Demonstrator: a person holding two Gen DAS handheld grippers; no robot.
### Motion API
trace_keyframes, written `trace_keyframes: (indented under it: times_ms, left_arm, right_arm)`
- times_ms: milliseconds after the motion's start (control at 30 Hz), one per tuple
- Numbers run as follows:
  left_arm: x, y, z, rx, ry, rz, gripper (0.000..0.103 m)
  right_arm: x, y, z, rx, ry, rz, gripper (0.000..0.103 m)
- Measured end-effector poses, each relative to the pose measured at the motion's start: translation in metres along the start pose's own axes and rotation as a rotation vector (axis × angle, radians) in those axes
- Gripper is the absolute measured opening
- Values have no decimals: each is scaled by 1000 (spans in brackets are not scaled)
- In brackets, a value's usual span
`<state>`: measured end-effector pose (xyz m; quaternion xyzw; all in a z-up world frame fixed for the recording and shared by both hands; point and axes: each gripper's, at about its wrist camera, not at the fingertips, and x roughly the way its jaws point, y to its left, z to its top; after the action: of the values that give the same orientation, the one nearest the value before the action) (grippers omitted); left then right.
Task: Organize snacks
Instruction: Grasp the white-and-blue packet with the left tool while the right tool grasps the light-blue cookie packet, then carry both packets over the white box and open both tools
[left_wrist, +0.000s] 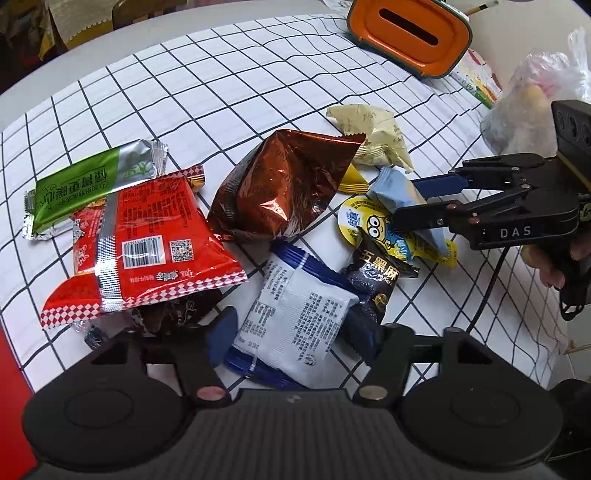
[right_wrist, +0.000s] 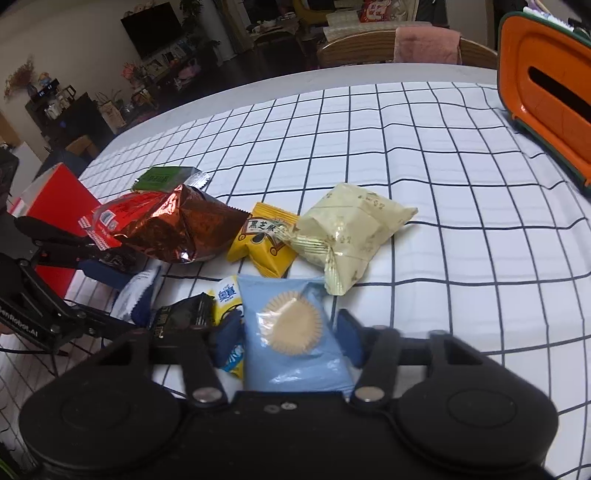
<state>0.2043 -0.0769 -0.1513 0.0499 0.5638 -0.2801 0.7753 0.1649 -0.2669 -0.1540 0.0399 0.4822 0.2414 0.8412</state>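
A heap of snack packets lies on the bench (left_wrist: 229, 85), which wears a white cloth with a dark grid.

Seen from the left wrist, going left to right: a green packet (left_wrist: 88, 181) at ten o'clock of the heap overlaps the top of a red packet (left_wrist: 147, 243) with a barcode. A shiny brown bag (left_wrist: 284, 188) stands puffed in the middle. Below it, at six o'clock, a white-and-blue packet (left_wrist: 299, 317) lies between the fingers of the left gripper (left_wrist: 295, 332). The blue pads flank its two sides, but whether they press on it I cannot tell, so the left jaws may be grasping or only straddling it. A black packet (left_wrist: 376, 277) touches its right edge, with a yellow packet (left_wrist: 365, 225) bearing a cartoon face just above. A cream packet (left_wrist: 373, 136) sits at one o'clock. At three o'clock the right gripper (left_wrist: 417, 199) comes in from the side, a hand (left_wrist: 554, 262) behind it, its jaws set about a light blue packet (left_wrist: 395, 188). An orange box (left_wrist: 410, 37) with a slot stands at the far edge, and a clear plastic bag (left_wrist: 532, 107) to its right.

From the right wrist, the light blue packet (right_wrist: 295, 332), printed with a cupcake, fills the gap of the right gripper (right_wrist: 291, 336). Both blue pads lie against its sides: these jaws look clenched on it. To its left are the left gripper (right_wrist: 110, 284) and a red box (right_wrist: 55, 206); at twelve o'clock, a small yellow pouch (right_wrist: 266, 240).
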Motion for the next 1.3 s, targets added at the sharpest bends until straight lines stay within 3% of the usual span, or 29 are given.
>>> trace_keyframes:
  times_ms: [200, 700, 1300]
  left_arm:
    - [-3, -1, -2, -40, -11, 44, 48]
    - [-23, -15, -31, -185, -42, 145, 46]
    - [-111, -51, -76, -359, -175, 320, 46]
  right_arm:
    - [-3, 6, -2, 2, -15, -35, 45]
    - [-48, 25, -21, 24, -74, -115, 45]
    - [-119, 86, -29, -70, -186, -26, 45]
